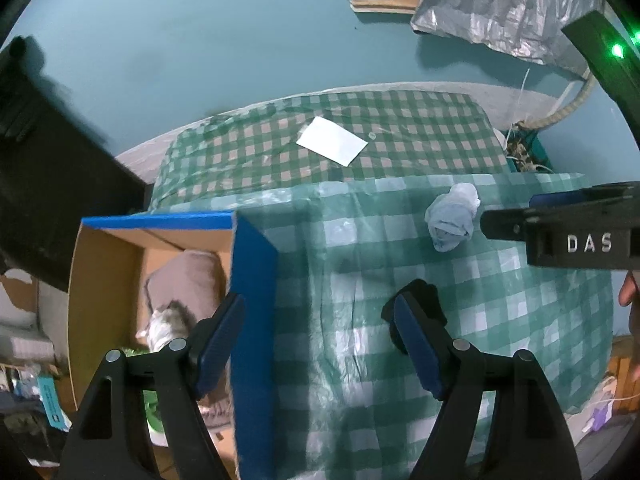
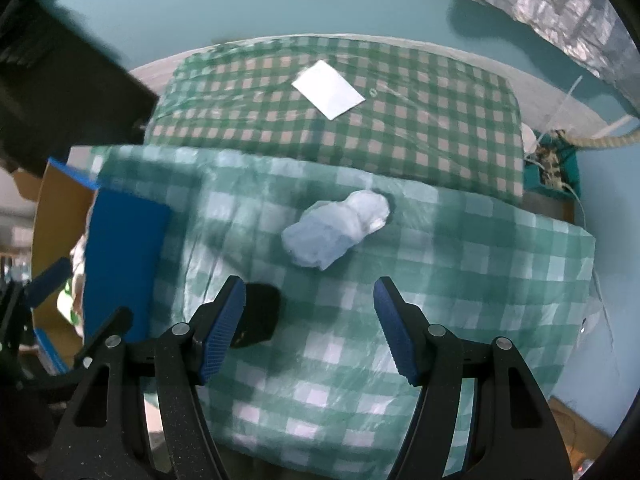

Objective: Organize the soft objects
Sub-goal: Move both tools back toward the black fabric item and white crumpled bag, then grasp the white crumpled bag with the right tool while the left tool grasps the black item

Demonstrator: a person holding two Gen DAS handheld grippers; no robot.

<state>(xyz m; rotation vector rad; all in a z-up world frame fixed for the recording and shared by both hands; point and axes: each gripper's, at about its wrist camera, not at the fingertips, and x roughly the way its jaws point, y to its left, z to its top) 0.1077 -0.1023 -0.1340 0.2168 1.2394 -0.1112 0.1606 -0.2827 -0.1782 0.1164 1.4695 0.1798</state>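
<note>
Both tools point steeply down over the checked counter [image 2: 460, 248]. The left tool [image 1: 320, 340] is released and holds nothing; it straddles the blue wall of the box [image 1: 252, 280], one finger over the box, the other over the black bundle [image 1: 416, 300]. The right tool [image 2: 308, 328] is released too and holds nothing. The black bundle [image 2: 260, 312] lies just beside its left finger, and the pale bundle [image 2: 336, 232] lies on the cloth a little beyond the tips. Soft things already sit in the box. The step in hand looks like picking up a bundle. To do it well, I'd centre the pale bundle between the right fingers, come straight down, clench across its thick middle so the folds stay together, then lift clear of the cloth before crossing to the box
</note>
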